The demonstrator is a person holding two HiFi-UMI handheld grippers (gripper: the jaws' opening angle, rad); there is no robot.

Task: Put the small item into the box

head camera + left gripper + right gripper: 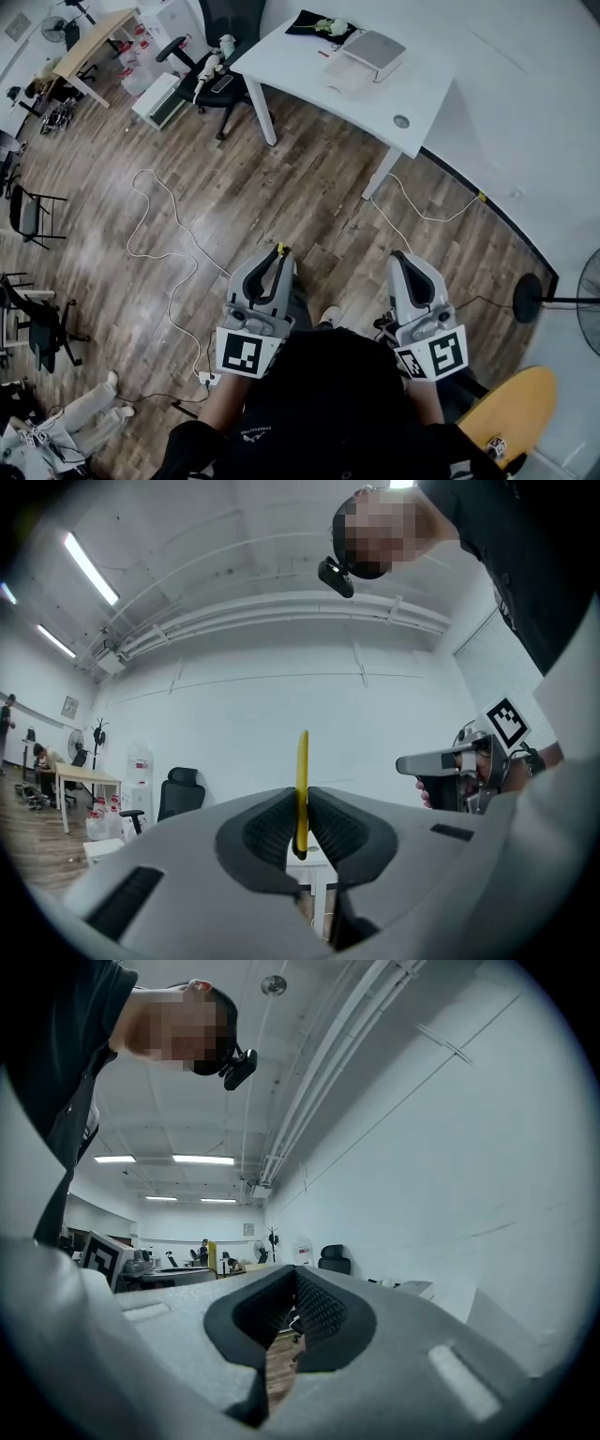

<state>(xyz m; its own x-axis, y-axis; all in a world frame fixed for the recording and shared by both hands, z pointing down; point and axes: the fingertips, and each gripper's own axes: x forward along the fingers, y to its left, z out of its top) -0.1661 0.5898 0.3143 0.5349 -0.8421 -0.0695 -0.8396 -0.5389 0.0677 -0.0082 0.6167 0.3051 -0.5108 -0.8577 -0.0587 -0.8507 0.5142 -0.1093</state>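
My left gripper (pixel 278 258) is held low in front of the person's body, shut on a thin yellow small item (pixel 279 248). In the left gripper view that yellow item (pixel 302 785) stands edge-on, upright, pinched between the dark pads (pixel 272 832). My right gripper (pixel 403 258) hangs beside it at the same height. Its jaws are closed together with nothing between them (pixel 293 1279). A pale box (pixel 373 52) sits far ahead on the white table (pixel 309 80), well away from both grippers.
A dark cloth with something green (pixel 323 26) lies at the table's back edge. A black office chair (pixel 211 80) stands left of the table. White cables (pixel 159 234) trail over the wooden floor. A fan stand (pixel 528 300) and a round yellow stool (pixel 516 408) are at the right.
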